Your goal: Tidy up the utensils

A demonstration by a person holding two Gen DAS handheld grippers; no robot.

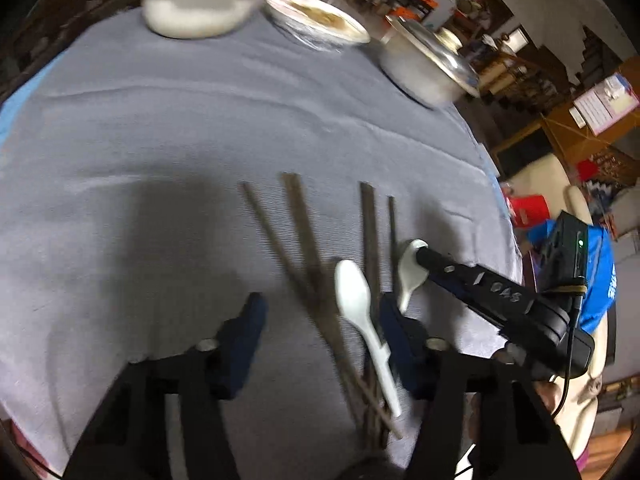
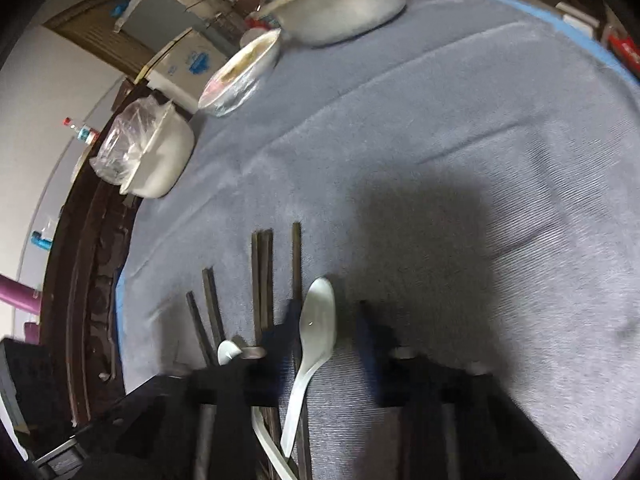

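Several dark chopsticks lie fanned on the grey tablecloth, crossing near the front edge. Two white ceramic spoons lie among them: one between my left gripper's fingers, the other under the tip of the right gripper's finger. My left gripper is open, low over the chopsticks. In the right wrist view my right gripper is open around a white spoon; the second spoon and the chopsticks lie to its left.
At the table's far side stand a white pot with a plastic bag, a film-covered bowl of food and a metal pot with a lid. The table edge drops off at the right; a dark wooden rim borders it.
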